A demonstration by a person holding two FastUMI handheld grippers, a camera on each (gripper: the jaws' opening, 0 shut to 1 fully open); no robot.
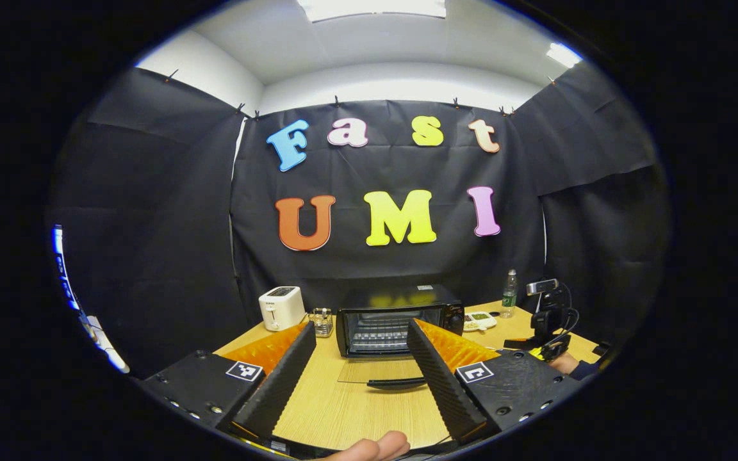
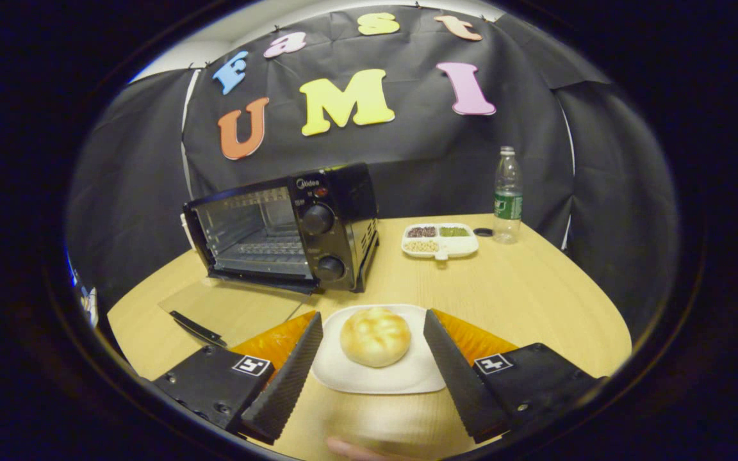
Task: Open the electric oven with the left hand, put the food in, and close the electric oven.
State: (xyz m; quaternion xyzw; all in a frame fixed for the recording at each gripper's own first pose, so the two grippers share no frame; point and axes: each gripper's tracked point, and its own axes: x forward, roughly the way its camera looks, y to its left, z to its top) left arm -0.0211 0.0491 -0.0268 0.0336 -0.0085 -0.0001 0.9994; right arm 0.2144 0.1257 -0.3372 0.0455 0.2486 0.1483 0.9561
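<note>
The electric oven (image 2: 282, 227) already stands with its glass door (image 2: 231, 307) dropped flat onto the counter (image 2: 523, 294), so your opening step looks done. The bun (image 2: 375, 336) sits on its white plate (image 2: 350, 378) in front of the oven, between your right gripper's (image 2: 372, 358) wide-spread fingers, not gripped. Your left gripper (image 1: 359, 368) faces the oven, fingers wide and empty. Loading and closing remain.
</note>
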